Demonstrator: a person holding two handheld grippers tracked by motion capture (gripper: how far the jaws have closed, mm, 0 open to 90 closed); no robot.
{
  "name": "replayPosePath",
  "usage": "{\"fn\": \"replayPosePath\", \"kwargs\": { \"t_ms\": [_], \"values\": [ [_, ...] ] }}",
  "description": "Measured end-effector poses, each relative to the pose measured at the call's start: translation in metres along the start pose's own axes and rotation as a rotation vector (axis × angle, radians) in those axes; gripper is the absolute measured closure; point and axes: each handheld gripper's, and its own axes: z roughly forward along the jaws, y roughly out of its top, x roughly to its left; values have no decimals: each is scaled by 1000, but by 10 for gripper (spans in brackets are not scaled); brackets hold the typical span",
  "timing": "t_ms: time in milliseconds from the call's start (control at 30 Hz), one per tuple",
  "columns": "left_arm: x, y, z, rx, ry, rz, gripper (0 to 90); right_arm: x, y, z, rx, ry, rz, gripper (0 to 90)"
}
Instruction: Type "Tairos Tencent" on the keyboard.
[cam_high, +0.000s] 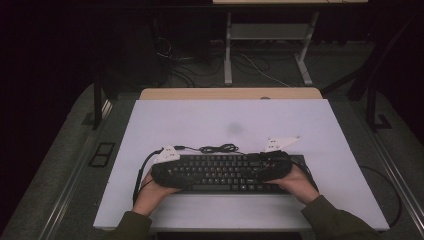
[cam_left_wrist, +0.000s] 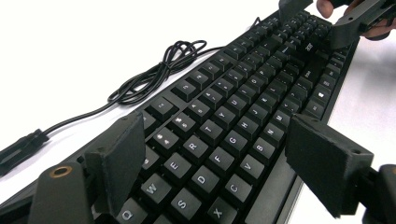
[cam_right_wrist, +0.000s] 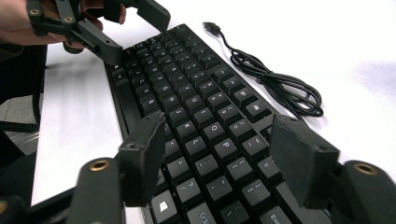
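A black keyboard (cam_high: 225, 172) lies lengthwise near the front of the white table (cam_high: 230, 120). Its black cable (cam_high: 217, 148) is coiled just behind it, with the plug (cam_right_wrist: 211, 27) loose on the table. My left gripper (cam_high: 167, 170) hovers over the keyboard's left end. In the left gripper view its jaws (cam_left_wrist: 215, 135) stand apart above the letter keys (cam_left_wrist: 233, 116), touching nothing. My right gripper (cam_high: 272, 167) is over the right end, and its jaws (cam_right_wrist: 217, 128) are also apart above the keys (cam_right_wrist: 196, 102). Each gripper view shows the other gripper far off (cam_left_wrist: 322, 23) (cam_right_wrist: 126, 28).
The white sheet ends at a wooden strip (cam_high: 230, 93) along the far edge. Beyond it stand a desk's white legs (cam_high: 265, 45) with cables on the floor. A dark post (cam_high: 98, 102) stands left of the table. White surface stretches behind the cable.
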Motion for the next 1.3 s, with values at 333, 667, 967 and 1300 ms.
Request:
{"fn": "replayPosePath", "kwargs": {
  "t_ms": [333,667,967,1300],
  "values": [
    [2,-6,-11,-14,13,0,219,-2,5,9,-5,4,11,333],
    [4,-12,-17,-15,31,10,286,-2,12,21,-17,15,1,330],
    [7,-16,-20,1,50,19,493,-1,14,32,-30,23,10,330],
    [9,-20,-18,63,72,22,781,1,13,38,-20,28,4,325]
  ]
}}
